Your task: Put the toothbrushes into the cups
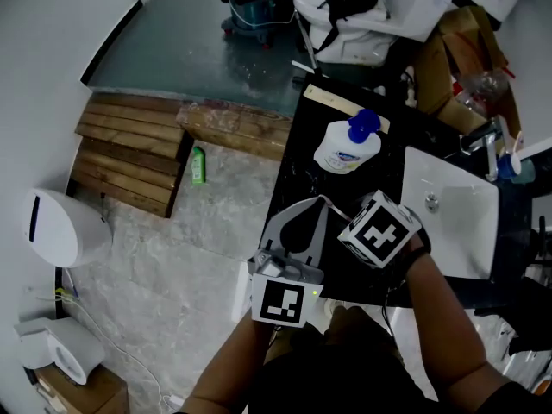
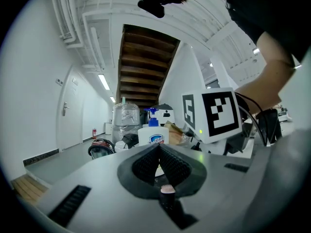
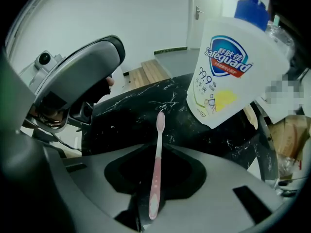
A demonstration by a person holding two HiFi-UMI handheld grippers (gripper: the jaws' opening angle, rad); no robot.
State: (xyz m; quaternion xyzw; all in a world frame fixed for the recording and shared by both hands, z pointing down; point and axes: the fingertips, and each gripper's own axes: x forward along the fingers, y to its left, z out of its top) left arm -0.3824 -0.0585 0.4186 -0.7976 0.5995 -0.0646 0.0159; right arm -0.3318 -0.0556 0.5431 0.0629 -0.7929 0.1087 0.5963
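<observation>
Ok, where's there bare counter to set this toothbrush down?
Bare black counter lies between the soap bottle and the toothbrush in the right gripper, left of the sink. Behind the bottle it is crowded: a wooden strip, then cardboard.

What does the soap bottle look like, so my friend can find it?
Look at the black marble counter left of the white sink. The soap bottle stands toward its far end. It alone is white with a blue pump top.
</observation>
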